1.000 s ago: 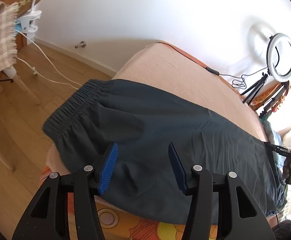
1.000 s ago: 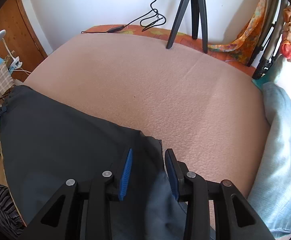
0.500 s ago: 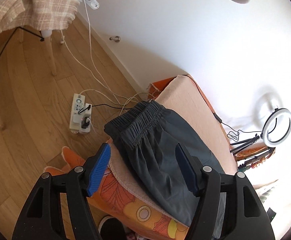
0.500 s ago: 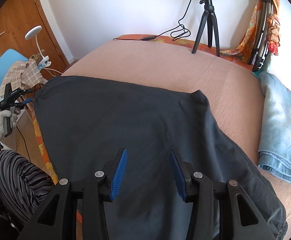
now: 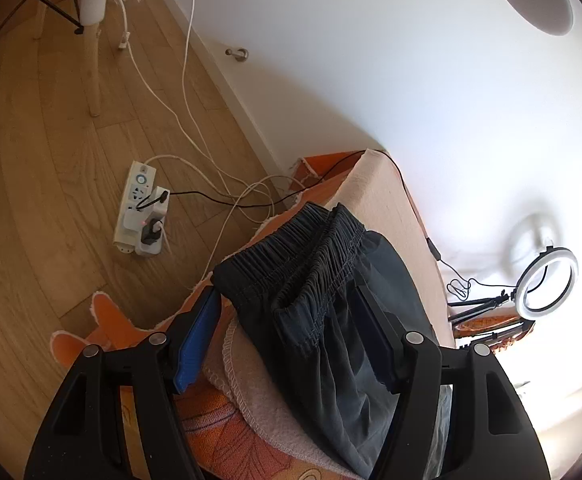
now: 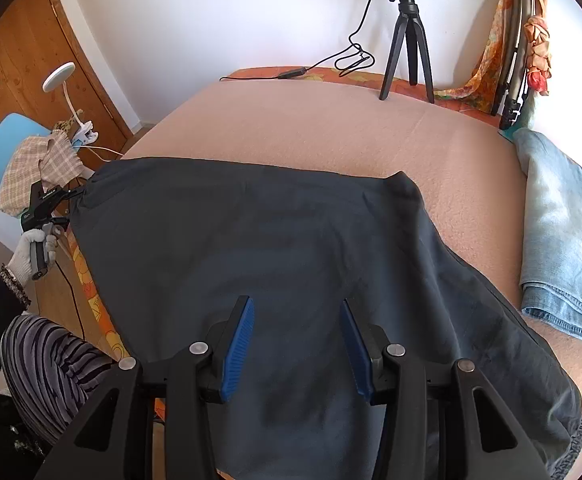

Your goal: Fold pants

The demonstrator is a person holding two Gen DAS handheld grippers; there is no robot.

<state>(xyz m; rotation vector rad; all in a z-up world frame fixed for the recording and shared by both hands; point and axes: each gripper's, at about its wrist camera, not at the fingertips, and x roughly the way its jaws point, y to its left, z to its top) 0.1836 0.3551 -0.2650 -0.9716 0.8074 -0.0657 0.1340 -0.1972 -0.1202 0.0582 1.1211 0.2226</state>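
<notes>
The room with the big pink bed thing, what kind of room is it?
Probably a bedroom at home. There is a wide bed with a pink blanket, dark pants and folded jeans lying on it, a wooden door, and a wooden floor.

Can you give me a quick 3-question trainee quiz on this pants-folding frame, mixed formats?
1. True or false: the left hand-held gripper has its pads pressed on the elastic waistband of the dark pants.
2. Multiple choice: what lies on the bed to the right of the dark pants in the right wrist view? A) folded light-blue jeans B) a power strip C) a checked cloth
3. Fill in: the right hand-held gripper is ____ with only flat fabric below it.

Key: 1 false, the jaws straddle the waistband corner without pressing it. 2 A. 3 open.
</notes>
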